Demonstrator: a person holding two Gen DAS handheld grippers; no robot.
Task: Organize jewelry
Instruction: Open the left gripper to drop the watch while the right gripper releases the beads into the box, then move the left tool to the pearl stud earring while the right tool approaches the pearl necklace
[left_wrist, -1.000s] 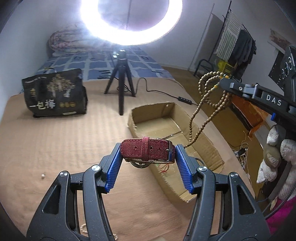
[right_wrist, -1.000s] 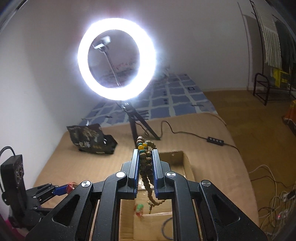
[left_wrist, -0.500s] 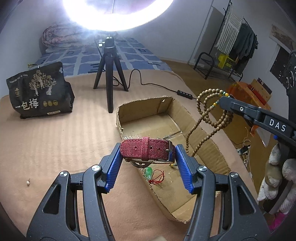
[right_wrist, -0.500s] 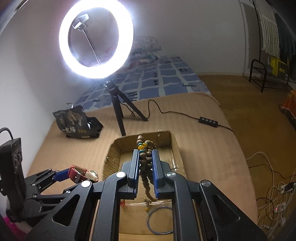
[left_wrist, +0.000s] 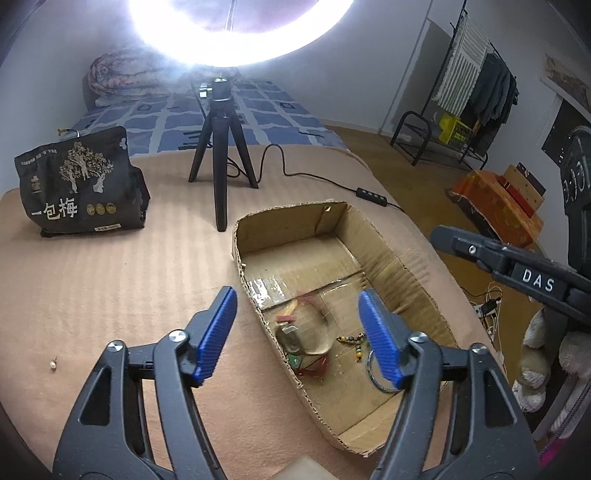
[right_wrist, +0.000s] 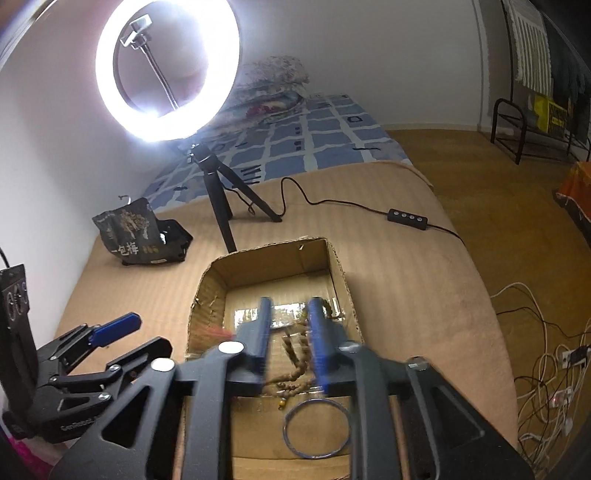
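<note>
An open cardboard box (left_wrist: 410, 291) (right_wrist: 340, 266) lies on the tan blanket. My left gripper (left_wrist: 299, 332) is open and empty over the box's near left side. Below it the red-strap watch (left_wrist: 295, 332) is a blur inside the box. My right gripper (right_wrist: 288, 332) is open over the box, and it shows in the left wrist view (left_wrist: 443, 236). The wooden bead strand (right_wrist: 295, 358) is blurred between and below its fingers, dropping into the box. A blue bangle (right_wrist: 317, 428) (left_wrist: 376, 373), a bead string (left_wrist: 351, 338) and a green-and-red charm (left_wrist: 306, 363) lie in the box.
A ring light on a black tripod (left_wrist: 221, 155) (right_wrist: 218, 192) stands behind the box with its cable and switch (right_wrist: 406, 216). A black snack bag (left_wrist: 81, 184) (right_wrist: 136, 232) sits at back left. A small pearl earring (left_wrist: 53, 364) lies on the blanket at left.
Both grippers have opened. The left one has let go of the red watch and the right one has let go of the bead strand; both pieces are falling into the box.
</note>
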